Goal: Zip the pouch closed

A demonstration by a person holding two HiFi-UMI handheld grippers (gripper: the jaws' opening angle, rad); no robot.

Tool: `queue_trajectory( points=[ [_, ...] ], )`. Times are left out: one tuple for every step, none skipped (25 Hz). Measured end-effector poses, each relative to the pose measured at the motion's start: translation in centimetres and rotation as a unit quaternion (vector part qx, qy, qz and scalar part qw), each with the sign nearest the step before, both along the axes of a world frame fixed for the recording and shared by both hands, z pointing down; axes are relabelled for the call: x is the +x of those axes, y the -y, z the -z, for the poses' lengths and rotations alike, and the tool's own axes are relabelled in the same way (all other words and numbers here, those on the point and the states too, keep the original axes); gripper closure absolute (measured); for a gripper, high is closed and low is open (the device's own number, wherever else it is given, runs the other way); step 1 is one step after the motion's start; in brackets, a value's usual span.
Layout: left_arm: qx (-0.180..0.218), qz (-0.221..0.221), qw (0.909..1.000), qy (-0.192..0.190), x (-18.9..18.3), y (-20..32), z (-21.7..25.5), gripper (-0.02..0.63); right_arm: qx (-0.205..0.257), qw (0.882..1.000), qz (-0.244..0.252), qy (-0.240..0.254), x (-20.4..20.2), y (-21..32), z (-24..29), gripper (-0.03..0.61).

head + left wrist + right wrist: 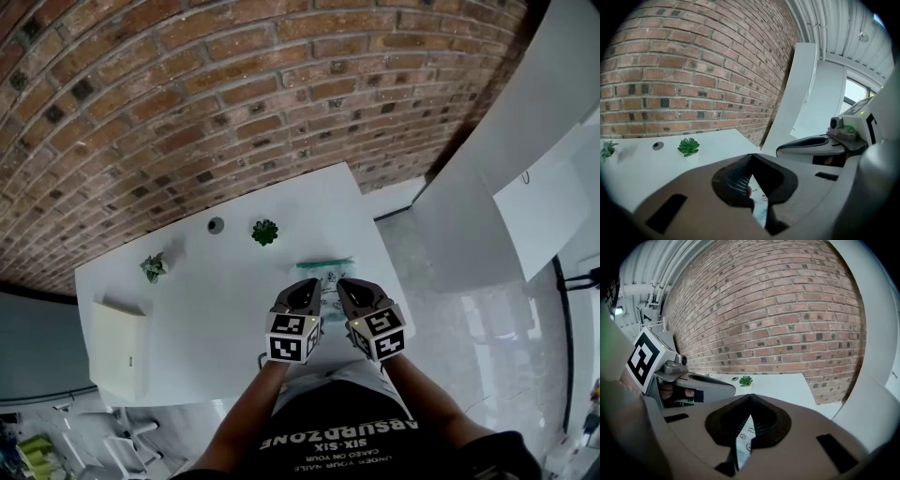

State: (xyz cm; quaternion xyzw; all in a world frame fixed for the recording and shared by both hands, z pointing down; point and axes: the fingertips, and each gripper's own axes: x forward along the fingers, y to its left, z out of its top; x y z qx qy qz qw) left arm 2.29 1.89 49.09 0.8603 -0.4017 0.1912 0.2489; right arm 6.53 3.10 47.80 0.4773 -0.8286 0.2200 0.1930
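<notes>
The pouch (325,270), white with small prints and a teal strip along its far edge, lies near the front right of the white table (206,300). Both grippers meet at its near edge. My left gripper (313,284) is shut; in the left gripper view (751,155) printed pouch fabric (759,206) and a small reddish bit show between the jaws. My right gripper (341,284) is shut too, and in its own view (750,396) a strip of the pouch (742,441) runs between the jaws. Whether the reddish bit is the zipper pull is unclear.
A small green plant (265,232), a grey round disc (216,225) and a second plant (154,267) stand toward the table's far side. A white box (120,347) sits at the left end. A brick wall is behind, a white panel (525,122) to the right.
</notes>
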Motion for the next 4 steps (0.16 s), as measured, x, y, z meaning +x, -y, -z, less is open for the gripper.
queue_trajectory(
  points=[
    [-0.001, -0.001, 1.0000, 0.000, 0.03, -0.05, -0.08, 0.607, 0.000, 1.000, 0.001, 0.001, -0.04, 0.01, -0.01, 0.581],
    [-0.002, -0.001, 1.0000, 0.000, 0.06, -0.08, -0.17, 0.607, 0.000, 1.000, 0.002, 0.001, -0.08, 0.04, -0.04, 0.580],
    [-0.003, -0.002, 1.0000, 0.001, 0.09, -0.11, -0.25, 0.607, 0.000, 1.000, 0.002, 0.002, -0.11, 0.07, -0.07, 0.580],
    [-0.004, -0.002, 1.0000, 0.001, 0.12, -0.12, -0.33, 0.606, -0.001, 1.000, 0.003, 0.001, -0.13, 0.10, -0.12, 0.580]
  ],
)
